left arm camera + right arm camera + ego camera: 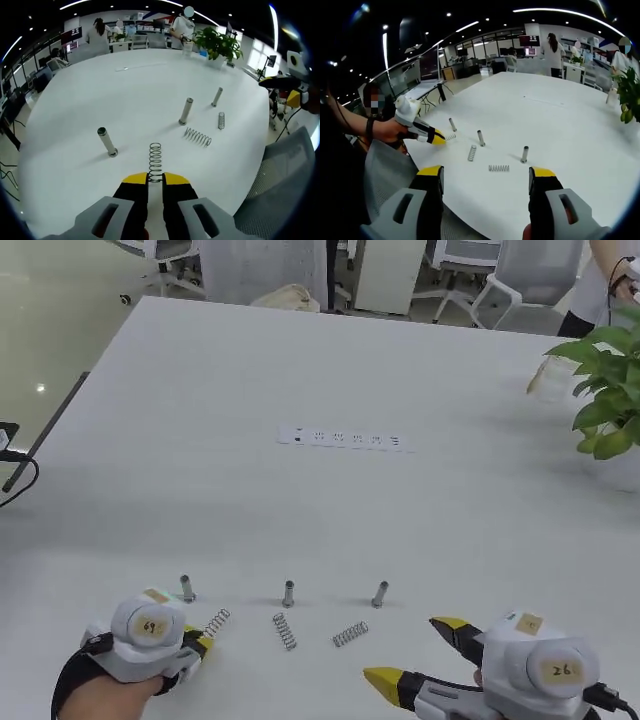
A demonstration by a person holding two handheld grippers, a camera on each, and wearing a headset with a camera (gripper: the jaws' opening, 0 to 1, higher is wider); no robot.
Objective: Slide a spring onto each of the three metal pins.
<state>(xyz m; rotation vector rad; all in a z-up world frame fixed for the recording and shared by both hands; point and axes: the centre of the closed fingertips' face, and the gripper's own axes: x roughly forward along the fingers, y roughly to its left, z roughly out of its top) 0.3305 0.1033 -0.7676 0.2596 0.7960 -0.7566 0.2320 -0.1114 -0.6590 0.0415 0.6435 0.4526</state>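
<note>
Three short metal pins stand upright in a row on the white table: left pin (187,588), middle pin (288,593), right pin (380,594). My left gripper (204,638) is shut on the near end of a spring (217,621) (155,160), just right of the left pin (107,141). Two more springs lie loose in front of the pins, one (285,631) below the middle pin and one (350,634) below the right pin. My right gripper (420,652) is held open at the table's near edge, nothing between its fingers, facing the pins (524,154).
A white power strip (344,438) lies mid-table. A potted plant (608,390) and a clear bottle (551,378) stand at the far right. Chairs line the far edge. People stand in the background.
</note>
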